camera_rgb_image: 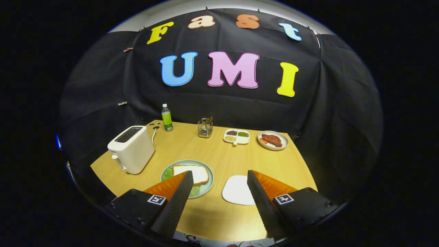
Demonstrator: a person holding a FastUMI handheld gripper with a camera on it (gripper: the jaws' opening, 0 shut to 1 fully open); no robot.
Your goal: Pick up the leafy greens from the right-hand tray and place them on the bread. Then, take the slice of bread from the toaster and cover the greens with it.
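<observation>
A slice of white bread (190,173) lies on a pale green plate (208,187), just ahead of my left finger. Leafy greens (167,173) stick out from under the bread at its left and near edges. A flat white tray (236,190) sits to the right of the plate, partly behind my right finger, its surface plain white. The white toaster (131,149) stands at the table's left, its top slots dark. My gripper (219,173) hovers open above the table's near side, with nothing between its fingers.
Along the back of the wooden table (219,154) stand a green bottle (167,118), a wire utensil holder (205,127), a white divided dish (236,136) of beans, and a plate with meat (273,140). The toaster's cord (154,134) runs to the table's back left.
</observation>
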